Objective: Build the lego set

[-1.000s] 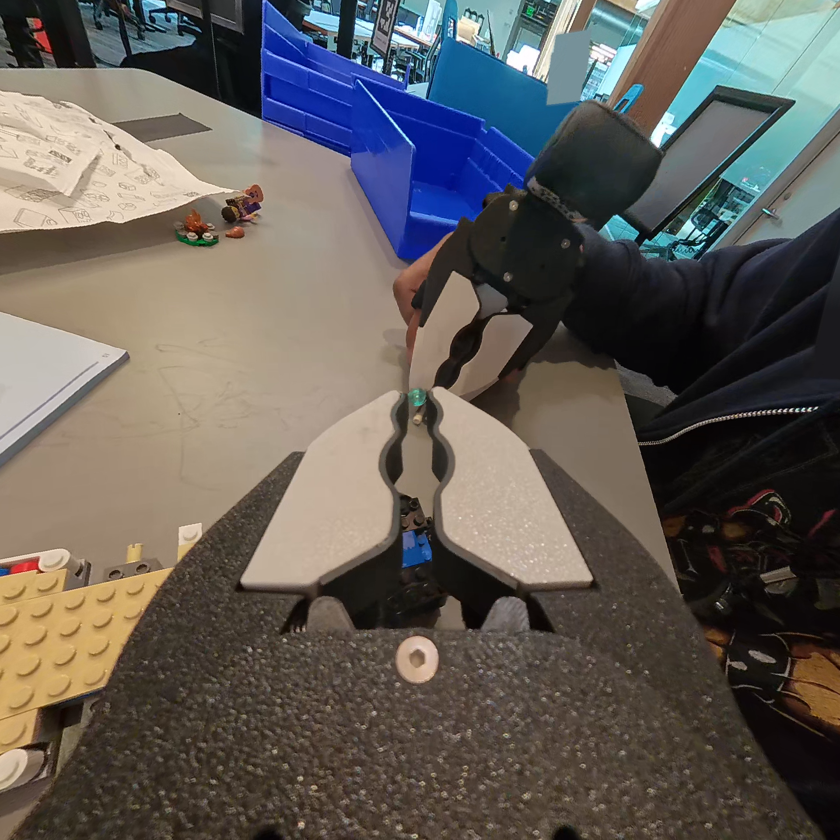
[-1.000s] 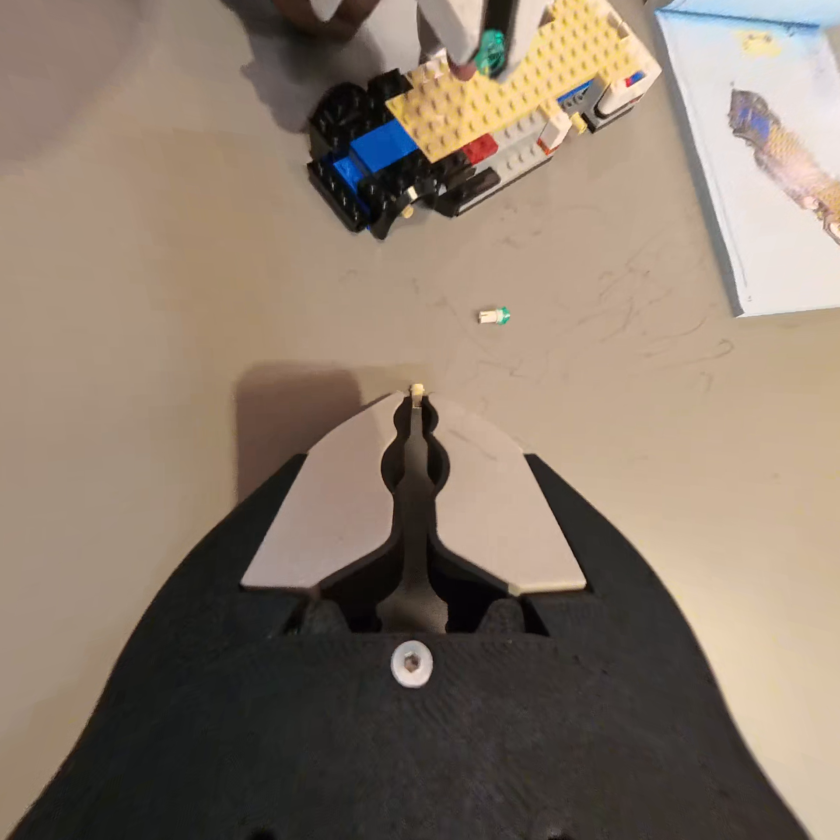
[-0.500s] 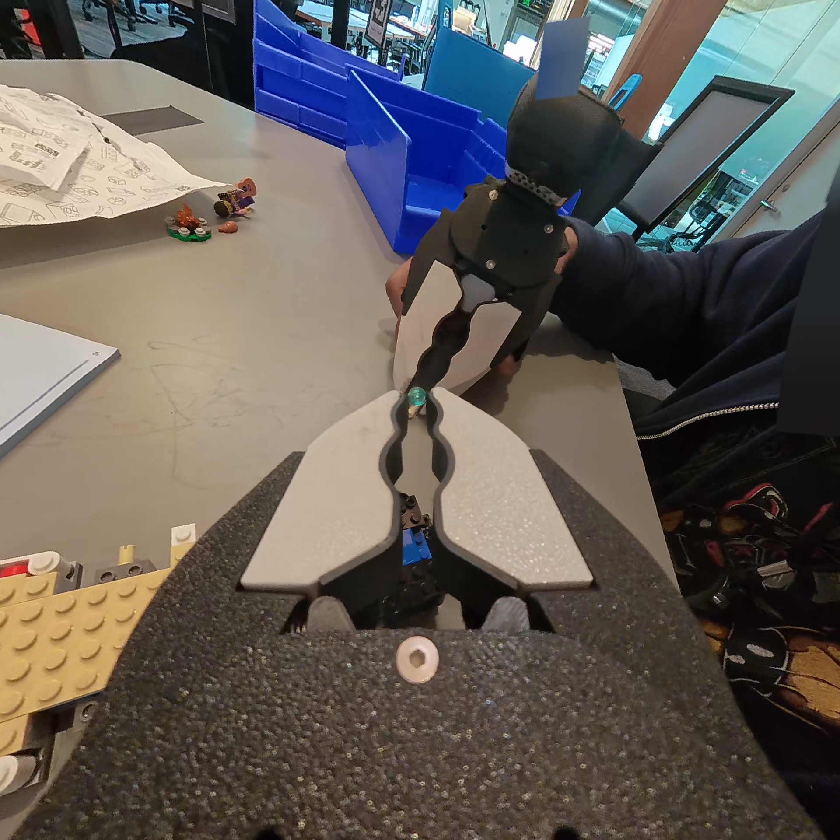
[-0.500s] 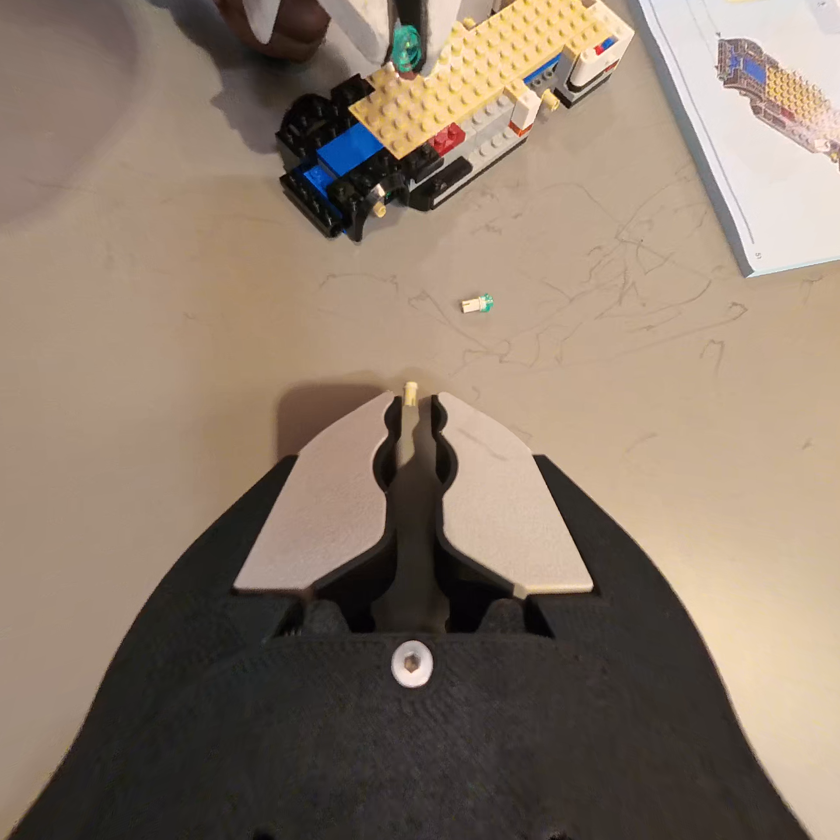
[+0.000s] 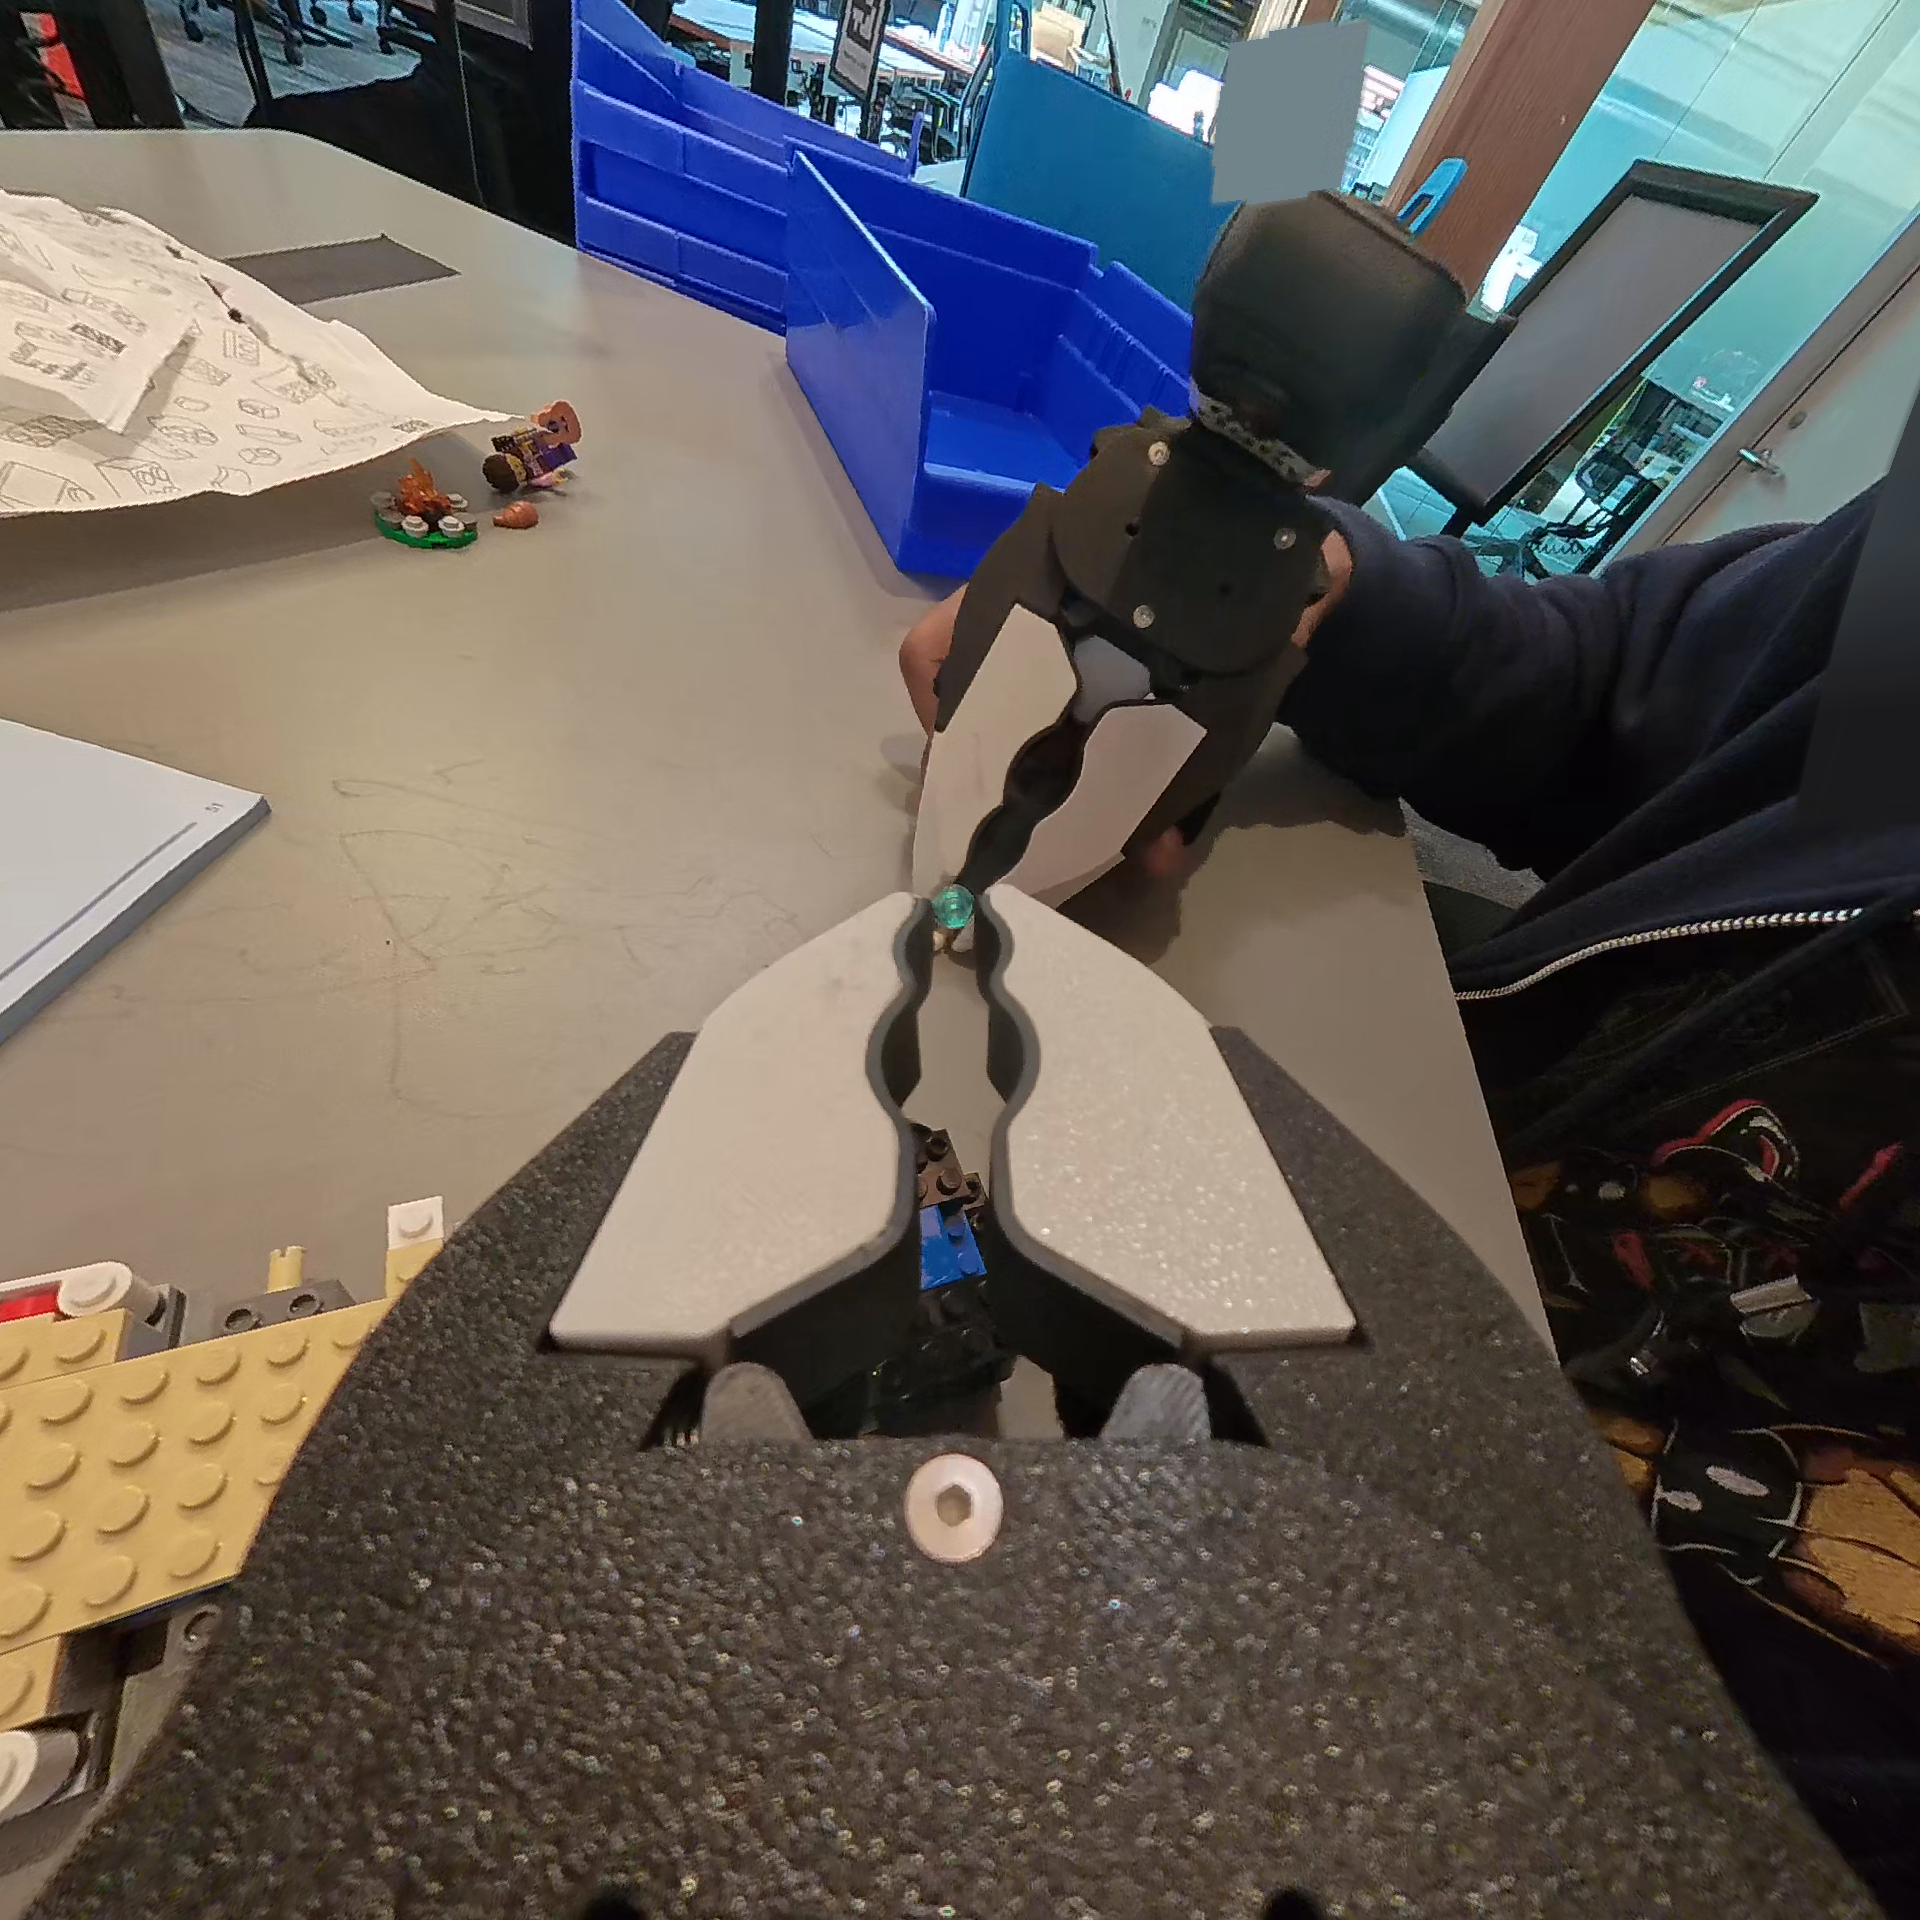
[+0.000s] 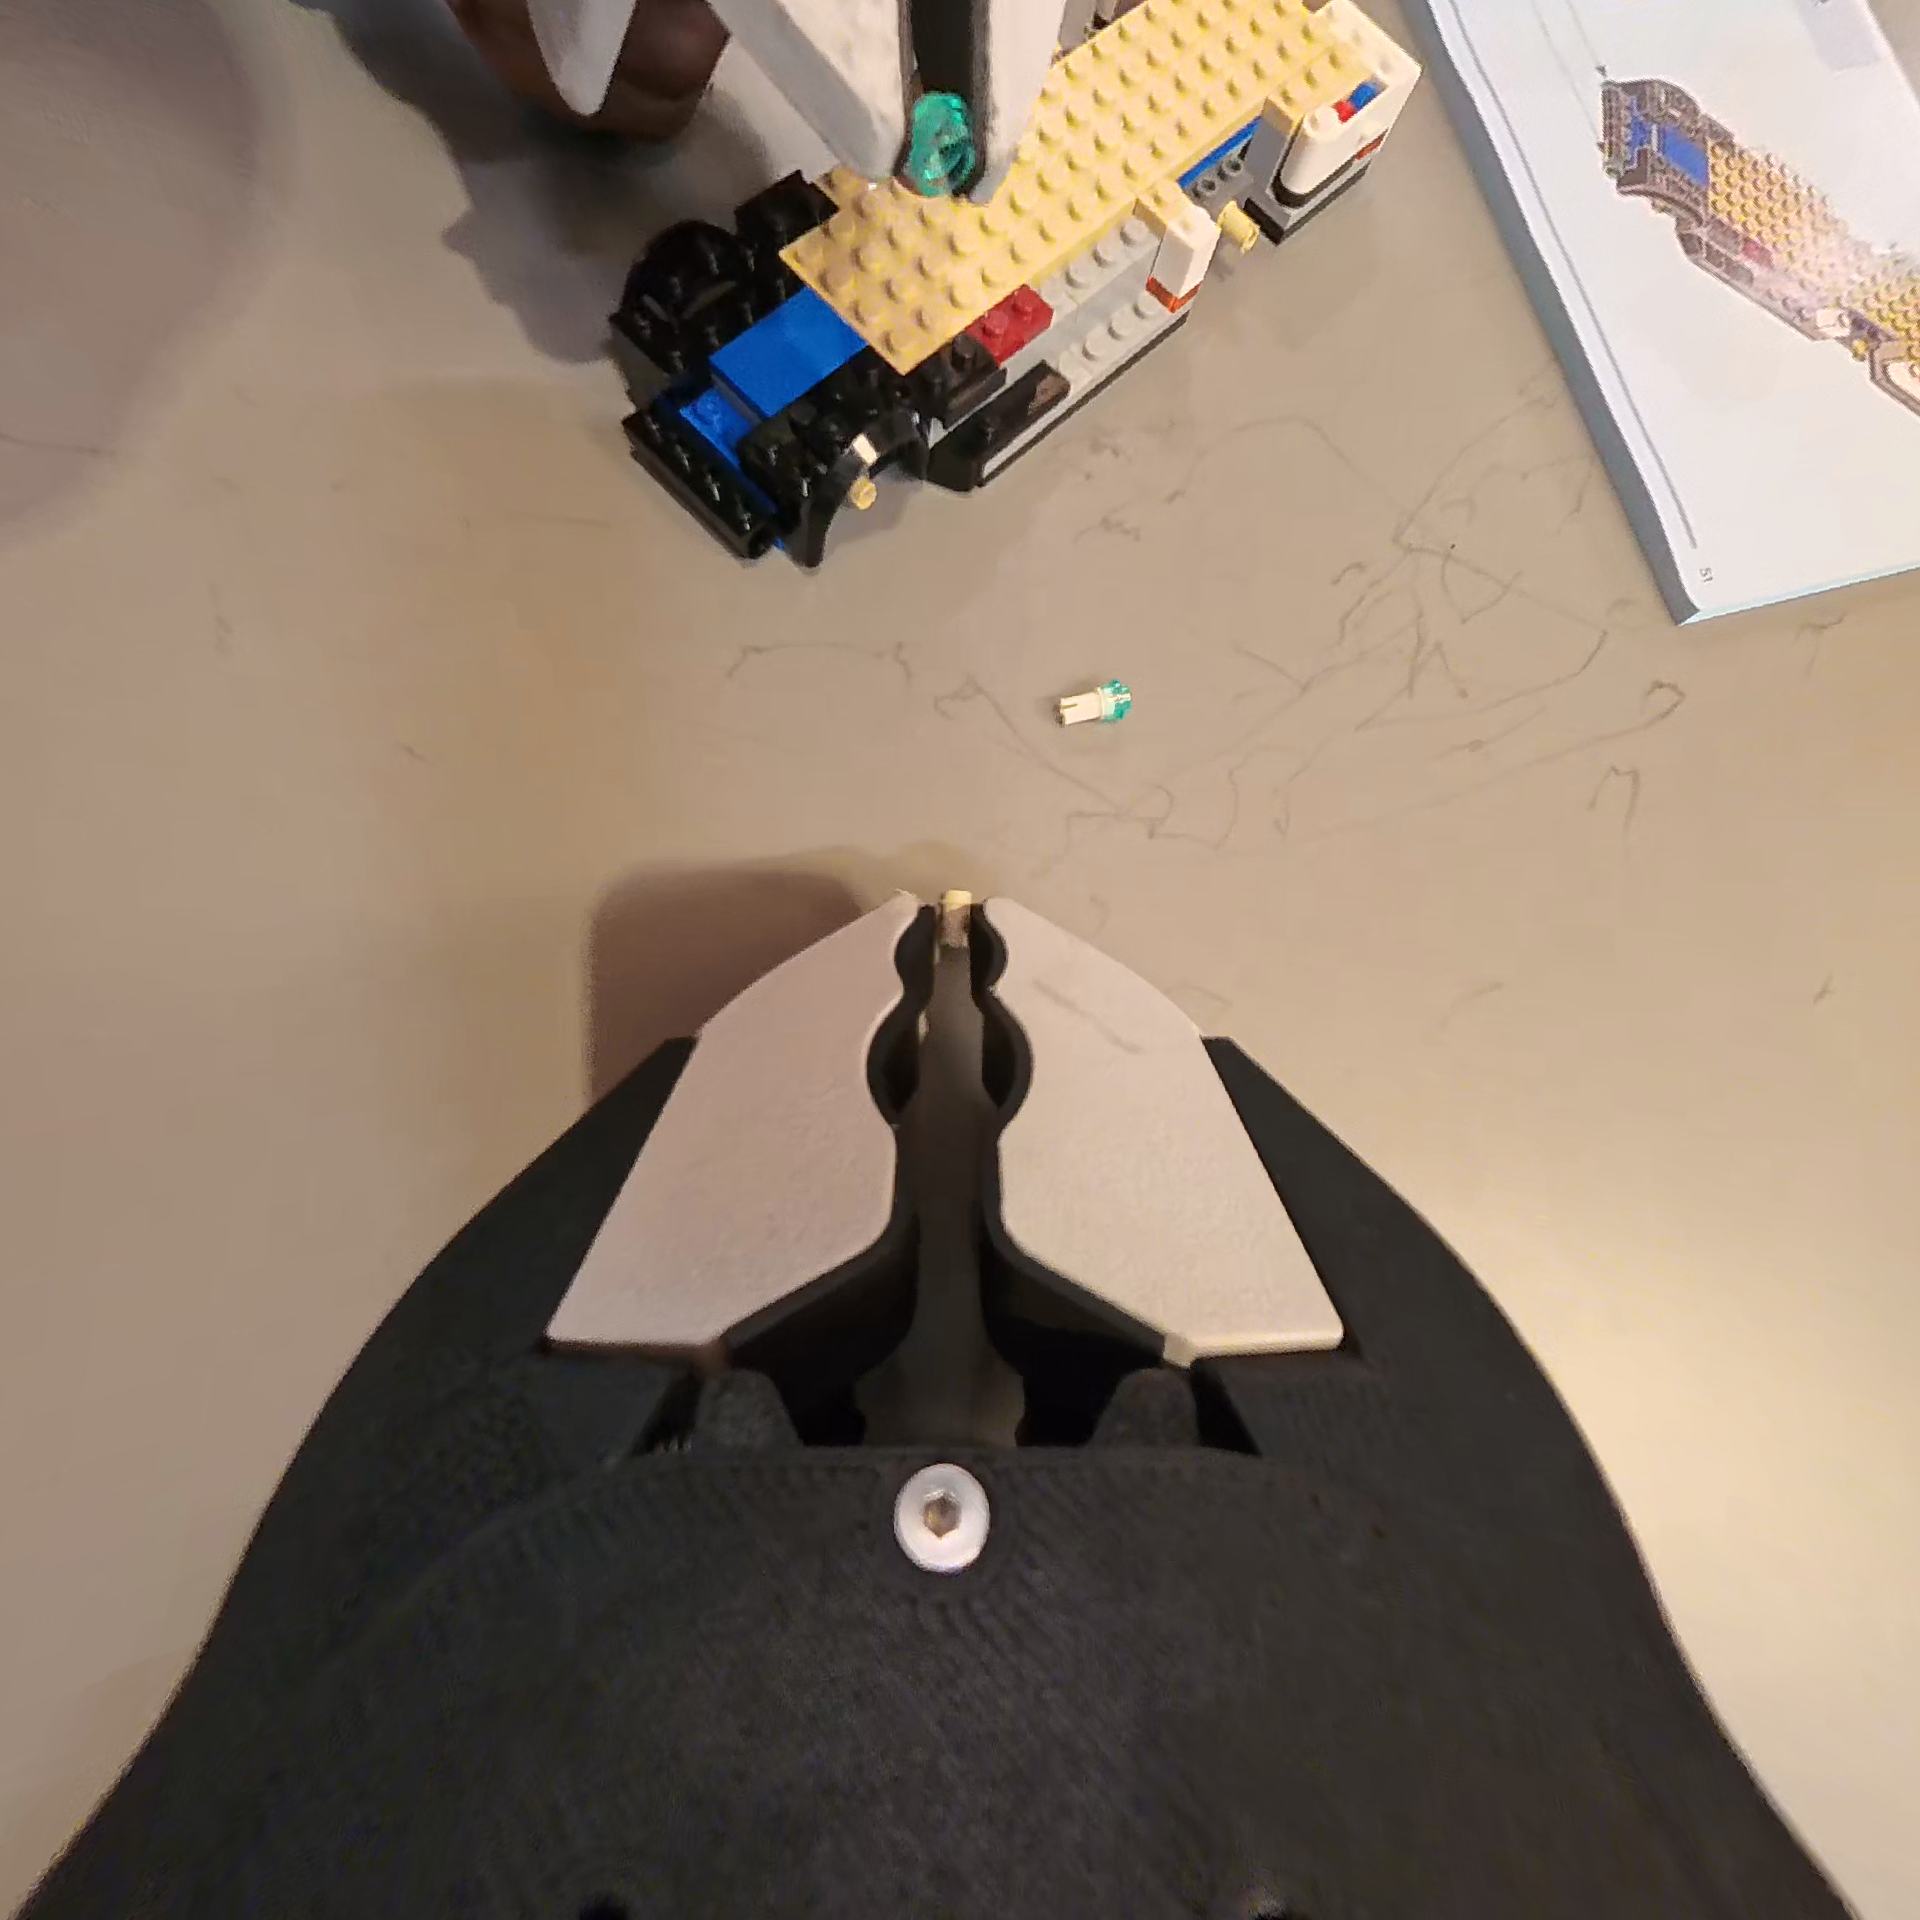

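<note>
My left gripper (image 5: 952, 916) is shut on a small clear teal round piece (image 5: 952, 906). The right wrist view shows it (image 6: 940, 140) held between the left fingers (image 6: 821, 94), just above the near-left end of the tan plate (image 6: 1039, 177) of a brick model (image 6: 831, 416). My right gripper (image 6: 954, 914) is shut on a small cream peg (image 6: 954, 910), low over the bare table. Its fingers (image 5: 1112, 790) show in the left wrist view, pointing down just beyond my left tips. A loose white piece with a teal cap (image 6: 1096, 704) lies on the table between the right gripper and the model.
An open instruction booklet (image 6: 1714, 260) lies right of the model. Blue bins (image 5: 935, 343), a printed paper sheet (image 5: 156, 395) and small figure pieces (image 5: 468, 488) sit farther back. A person's dark sleeve (image 5: 1558, 675) lies at the table's right edge.
In the right wrist view the model and booklet shifted right and closer as the right gripper moved. The left gripper kept the teal piece, now by the plate's end. Both grasps unchanged.
</note>
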Tool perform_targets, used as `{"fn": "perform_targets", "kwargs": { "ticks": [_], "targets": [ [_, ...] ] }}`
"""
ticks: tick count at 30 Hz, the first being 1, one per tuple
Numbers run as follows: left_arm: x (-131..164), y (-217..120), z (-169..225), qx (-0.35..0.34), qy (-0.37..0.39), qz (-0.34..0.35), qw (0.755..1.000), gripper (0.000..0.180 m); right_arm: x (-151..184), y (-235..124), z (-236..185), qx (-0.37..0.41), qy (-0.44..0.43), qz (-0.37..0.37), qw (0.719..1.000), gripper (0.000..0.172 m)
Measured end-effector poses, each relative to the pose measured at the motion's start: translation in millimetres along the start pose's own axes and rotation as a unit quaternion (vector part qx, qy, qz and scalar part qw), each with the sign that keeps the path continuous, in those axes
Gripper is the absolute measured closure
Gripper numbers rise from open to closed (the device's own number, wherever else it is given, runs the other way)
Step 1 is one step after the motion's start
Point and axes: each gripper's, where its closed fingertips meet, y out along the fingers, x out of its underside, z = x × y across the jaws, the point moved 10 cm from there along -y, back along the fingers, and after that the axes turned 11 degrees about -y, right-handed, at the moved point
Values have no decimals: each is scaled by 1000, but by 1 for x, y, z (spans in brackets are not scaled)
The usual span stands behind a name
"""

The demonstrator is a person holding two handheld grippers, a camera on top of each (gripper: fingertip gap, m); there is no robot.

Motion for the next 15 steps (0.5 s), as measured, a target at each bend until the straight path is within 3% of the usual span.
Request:
{"fn": "perform_targets", "kwargs": {
  "ticks": [1,8,15],
  "targets": [
    [0,0,0,0,0,0,1000,173,0,0,0,2,0,-2,1000,167],
    [1,1,1,1,2,-5,1000,173,-2,0,-2,17,-21,-9,1000,167],
    [2,4,3,-18,27,-20,999,173,-21,-1,-9,129,-131,35,982,168]
  ]
}}
